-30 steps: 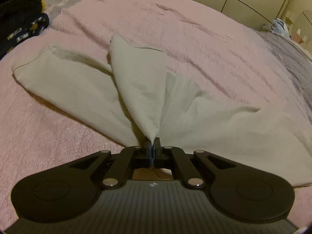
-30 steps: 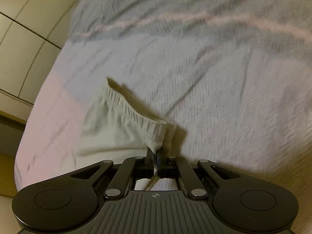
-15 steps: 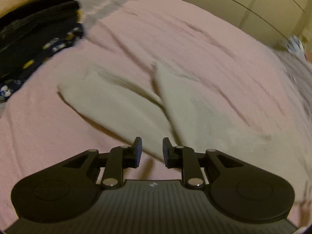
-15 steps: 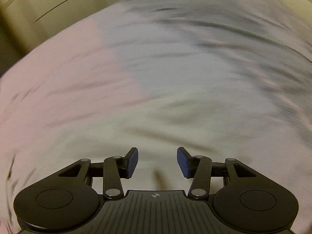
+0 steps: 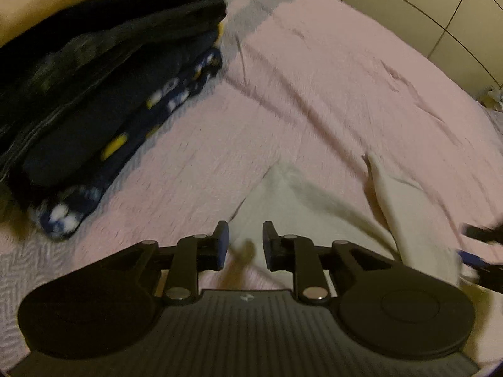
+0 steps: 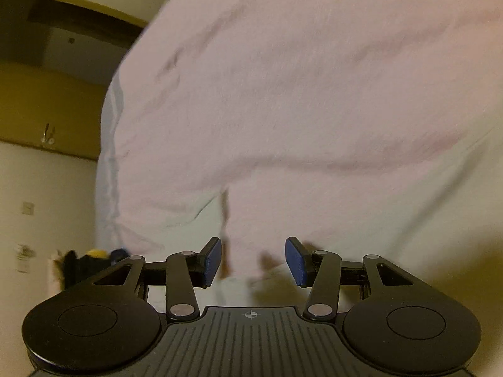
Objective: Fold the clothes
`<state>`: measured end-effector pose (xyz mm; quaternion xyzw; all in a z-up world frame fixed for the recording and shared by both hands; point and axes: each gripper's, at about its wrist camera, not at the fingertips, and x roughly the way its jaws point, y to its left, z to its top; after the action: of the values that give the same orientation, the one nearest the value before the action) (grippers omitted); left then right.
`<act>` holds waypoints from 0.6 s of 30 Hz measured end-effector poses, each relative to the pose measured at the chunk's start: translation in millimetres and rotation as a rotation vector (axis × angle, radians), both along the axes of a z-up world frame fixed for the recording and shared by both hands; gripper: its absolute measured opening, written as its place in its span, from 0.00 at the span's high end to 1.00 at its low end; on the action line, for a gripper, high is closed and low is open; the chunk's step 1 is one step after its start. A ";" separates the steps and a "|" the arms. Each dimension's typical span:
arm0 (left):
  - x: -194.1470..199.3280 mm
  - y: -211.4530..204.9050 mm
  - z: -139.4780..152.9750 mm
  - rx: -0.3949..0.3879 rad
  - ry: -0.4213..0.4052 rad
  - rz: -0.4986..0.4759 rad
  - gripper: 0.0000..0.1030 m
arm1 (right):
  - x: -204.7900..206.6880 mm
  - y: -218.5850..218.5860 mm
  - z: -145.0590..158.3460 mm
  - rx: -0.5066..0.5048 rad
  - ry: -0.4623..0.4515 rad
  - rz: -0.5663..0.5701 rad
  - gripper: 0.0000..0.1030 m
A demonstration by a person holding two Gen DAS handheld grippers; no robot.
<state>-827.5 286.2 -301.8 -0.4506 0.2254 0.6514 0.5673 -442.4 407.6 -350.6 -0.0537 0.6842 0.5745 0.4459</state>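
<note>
Hovering spread and empty, the left gripper [image 5: 242, 245] and right gripper [image 6: 253, 259] appear positioned for regrasping; the pale garment [image 5: 314, 207] lies flat just ahead of both on the bedspread [image 5: 314, 94].

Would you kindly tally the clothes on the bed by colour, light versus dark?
Light: 1, the pale garment lying by the open left gripper.
Dark: 1 stack; blur hides how many pieces.
Total: 2 groups.

pink bedspread [image 5: 314, 100] covers the bed. cupboard doors [image 5: 440, 15] behind it, top right. small clutter [image 6: 91, 256] by bed edge, too blurred to id.
</note>
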 end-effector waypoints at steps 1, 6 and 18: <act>-5.7 -3.7 -0.4 -0.014 -0.014 -0.001 0.82 | -8.1 6.2 -7.6 -0.018 0.016 -0.006 0.53; -24.8 -18.3 -6.7 -0.056 -0.107 0.043 0.82 | -47.8 30.6 -11.5 0.026 0.032 0.035 1.00; -76.9 -43.2 -3.8 -0.052 -0.249 0.174 0.82 | -266.4 -96.4 62.1 0.685 -0.633 0.952 0.84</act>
<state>-904.4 243.0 -305.6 -0.5605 0.1303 0.6309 0.5205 -708.8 311.2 -288.5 -0.3717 0.2006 0.8500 0.3148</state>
